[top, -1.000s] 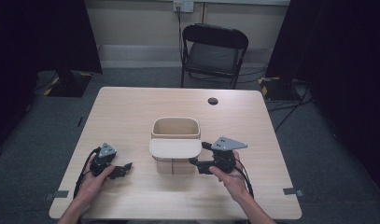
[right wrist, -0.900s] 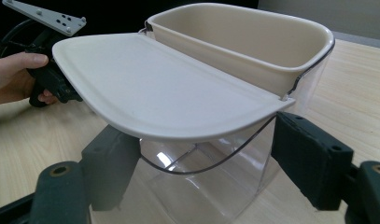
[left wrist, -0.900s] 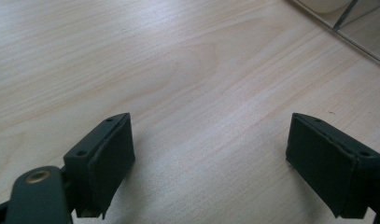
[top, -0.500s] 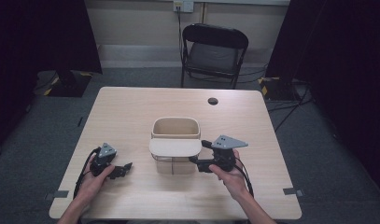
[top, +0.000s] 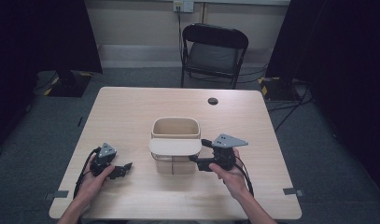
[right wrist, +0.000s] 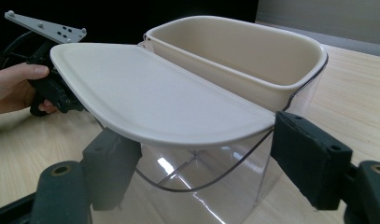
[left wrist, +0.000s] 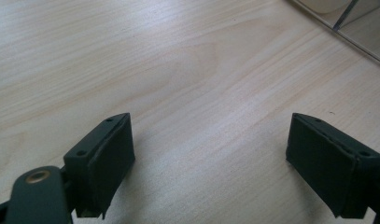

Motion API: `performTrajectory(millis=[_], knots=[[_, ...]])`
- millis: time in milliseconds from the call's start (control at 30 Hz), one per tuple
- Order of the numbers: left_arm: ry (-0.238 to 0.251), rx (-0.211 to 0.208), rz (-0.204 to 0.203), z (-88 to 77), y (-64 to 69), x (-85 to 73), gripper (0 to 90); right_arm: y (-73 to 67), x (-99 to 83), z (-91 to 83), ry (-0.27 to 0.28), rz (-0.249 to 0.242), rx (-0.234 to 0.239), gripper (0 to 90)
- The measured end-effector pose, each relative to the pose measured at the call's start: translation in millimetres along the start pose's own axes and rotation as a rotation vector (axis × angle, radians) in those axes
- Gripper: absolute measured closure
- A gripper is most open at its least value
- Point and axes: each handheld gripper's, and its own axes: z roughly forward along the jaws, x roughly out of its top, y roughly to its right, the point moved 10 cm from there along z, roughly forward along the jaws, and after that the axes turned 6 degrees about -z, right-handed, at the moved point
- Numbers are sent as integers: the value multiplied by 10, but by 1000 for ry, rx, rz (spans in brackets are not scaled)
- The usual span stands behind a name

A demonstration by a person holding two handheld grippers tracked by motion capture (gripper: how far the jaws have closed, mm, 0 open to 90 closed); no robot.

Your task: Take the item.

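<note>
A black folding chair stands behind the far edge of the pale wooden bench. A small dark round disc sits near that far edge. Yellow-and-black striped tape marks the grey floor.

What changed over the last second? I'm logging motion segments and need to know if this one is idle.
Nothing visibly changed. The left gripper lies open on the table, and the right gripper sits open beside the container with its half-shut cream lid, as they did before.
</note>
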Motion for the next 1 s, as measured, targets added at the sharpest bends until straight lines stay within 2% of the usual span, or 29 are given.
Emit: performTrajectory(millis=[1000], knots=[[0,0,0,0,0,0,146,40,96,12,13,6,-5,255]])
